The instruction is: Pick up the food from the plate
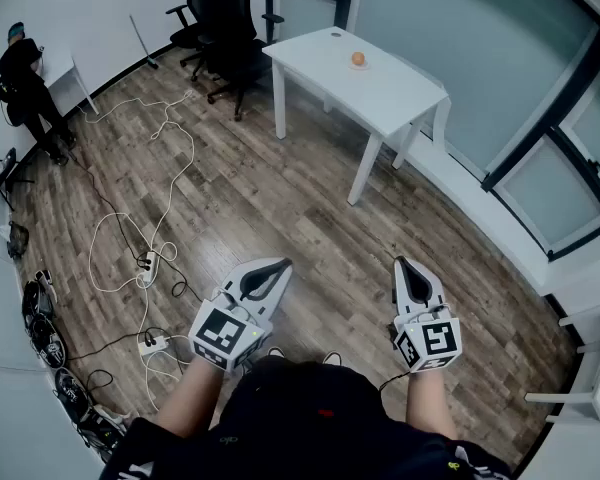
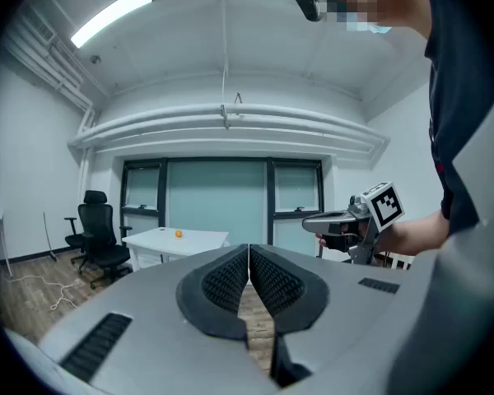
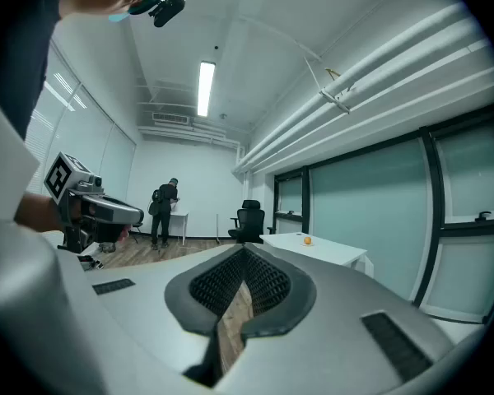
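Holding both tools low over the wood floor (image 1: 280, 198), I see the left gripper (image 1: 280, 265) with jaws closed together on nothing, and the right gripper (image 1: 401, 264) closed and empty too. The food (image 1: 358, 59), a small orange thing, sits well apart on the white table (image 1: 390, 93). Its plate (image 1: 357, 67) is too small to make out clearly.

- A white surface (image 1: 395, 93) stands on the wooden floor (image 1: 280, 208).
- A small plate (image 1: 358, 66) with round orange food (image 1: 358, 59) lies on the surface, towards its far side.
- Black office chairs (image 1: 225, 18) stand on the floor just left of the surface.
- White cables (image 1: 170, 168) and a power strip (image 1: 148, 263) lie on the floor, well apart from the surface, to its near left.
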